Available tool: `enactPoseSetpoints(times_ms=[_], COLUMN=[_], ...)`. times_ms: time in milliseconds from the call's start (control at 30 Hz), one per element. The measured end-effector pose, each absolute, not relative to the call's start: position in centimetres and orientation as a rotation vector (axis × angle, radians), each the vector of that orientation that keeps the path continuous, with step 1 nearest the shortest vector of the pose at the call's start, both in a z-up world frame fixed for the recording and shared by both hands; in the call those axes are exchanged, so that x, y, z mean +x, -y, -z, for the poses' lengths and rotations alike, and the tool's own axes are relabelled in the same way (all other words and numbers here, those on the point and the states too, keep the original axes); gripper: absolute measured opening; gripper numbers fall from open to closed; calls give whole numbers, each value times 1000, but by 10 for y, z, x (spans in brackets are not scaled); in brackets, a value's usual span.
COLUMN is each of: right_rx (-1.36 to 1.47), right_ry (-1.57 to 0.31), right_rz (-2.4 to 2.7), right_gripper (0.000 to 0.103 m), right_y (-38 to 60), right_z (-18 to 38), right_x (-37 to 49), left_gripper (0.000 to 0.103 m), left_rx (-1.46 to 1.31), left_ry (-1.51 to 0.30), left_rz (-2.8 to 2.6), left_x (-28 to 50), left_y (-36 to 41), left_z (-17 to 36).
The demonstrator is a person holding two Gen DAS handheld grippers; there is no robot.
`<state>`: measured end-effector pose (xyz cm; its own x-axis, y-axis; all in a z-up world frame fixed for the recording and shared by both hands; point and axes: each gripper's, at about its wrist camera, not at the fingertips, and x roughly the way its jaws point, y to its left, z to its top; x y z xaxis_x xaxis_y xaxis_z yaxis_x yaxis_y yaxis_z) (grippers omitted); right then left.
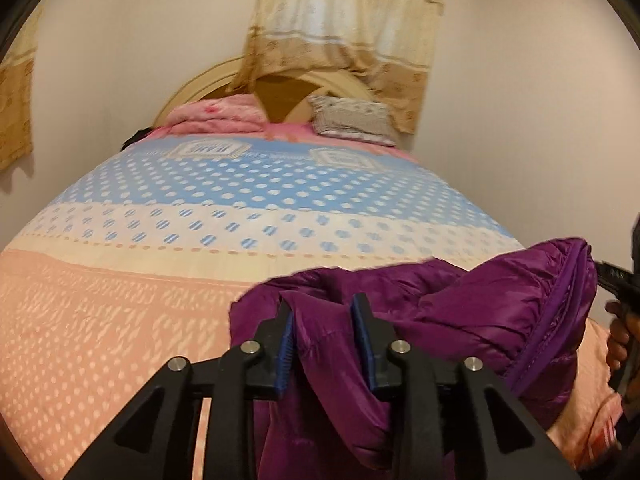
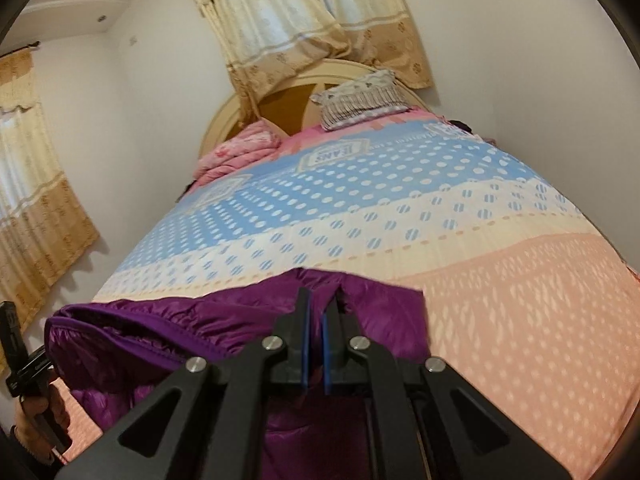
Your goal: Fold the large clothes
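A shiny purple puffer jacket is bunched over the near end of the bed, stretched between my two grippers. My left gripper has its jaws standing well apart, and a loose fold of the jacket lies between the blue pads without being pinched. My right gripper is shut on the purple jacket with only a thin slit between its pads. Each gripper shows in the other's view: the right gripper at the far right edge, the left gripper at the far left edge, each held by a hand.
The bedspread runs peach, cream and blue with dots toward a curved headboard. A pink folded quilt and a grey pillow lie at the head. Curtains hang behind, and white walls close in on both sides.
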<state>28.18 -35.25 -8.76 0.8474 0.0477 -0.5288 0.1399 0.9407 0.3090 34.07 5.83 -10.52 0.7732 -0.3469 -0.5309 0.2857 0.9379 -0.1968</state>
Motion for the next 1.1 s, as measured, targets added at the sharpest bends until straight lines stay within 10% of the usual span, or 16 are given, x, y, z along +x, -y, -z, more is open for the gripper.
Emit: enactPoseSetpoints(times_ms=[67, 100, 133, 333, 400, 467, 867, 1100], right_rx=[349, 360, 372, 399, 399, 406, 77, 105], right_ry=[-576, -587, -602, -651, -642, -608, -716, -783], right_rz=[75, 77, 71, 95, 132, 170, -40, 74], right_gripper=[6, 6, 7, 24, 79, 101, 70, 70], right_y=[356, 359, 363, 368, 368, 368, 236, 260], right_z=[95, 101, 107, 142, 143, 139, 161, 190], right_x=[300, 307, 314, 361, 373, 373, 360, 399], left_gripper=[49, 81, 92, 96, 96, 96, 96, 96], left_rx=[-133, -138, -140, -91, -19, 34, 80, 38], left_ry=[-587, -571, -546, -519, -484, -452, -567, -652], left_rz=[322, 303, 279, 157, 146, 145, 24, -16], left_x=[356, 358, 357, 355, 348, 343, 399, 427], left_y=[-65, -69, -74, -74, -54, -35, 14, -4], left_z=[107, 105, 104, 114, 114, 114, 149, 183])
